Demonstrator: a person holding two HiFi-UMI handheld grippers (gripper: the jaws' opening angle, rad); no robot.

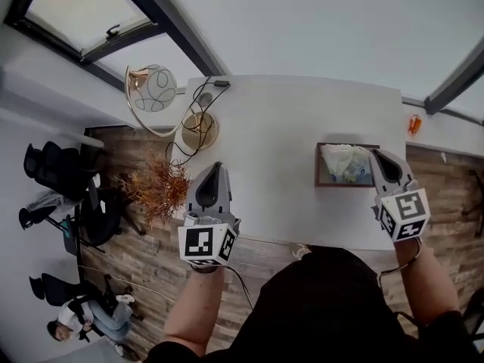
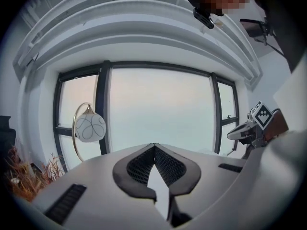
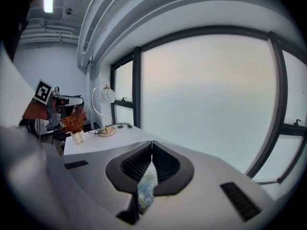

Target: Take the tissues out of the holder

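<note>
At the holder's [image 1: 319, 178] right edge, the right gripper's [image 1: 375, 156] closed jaws pinch the tissues [image 1: 339, 161].

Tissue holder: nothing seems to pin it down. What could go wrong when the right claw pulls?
The holder might lift or slide with the tissues, because the left gripper is shut on nothing, well away from it. The right gripper pinches only a small tuft, which might tear or slip.

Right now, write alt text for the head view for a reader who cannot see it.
Seen from above, the right gripper pinches the tissues in a brown holder on a white table. The left gripper hangs, jaws together, over the table's left side, near a dried plant and a globe lamp.
</note>
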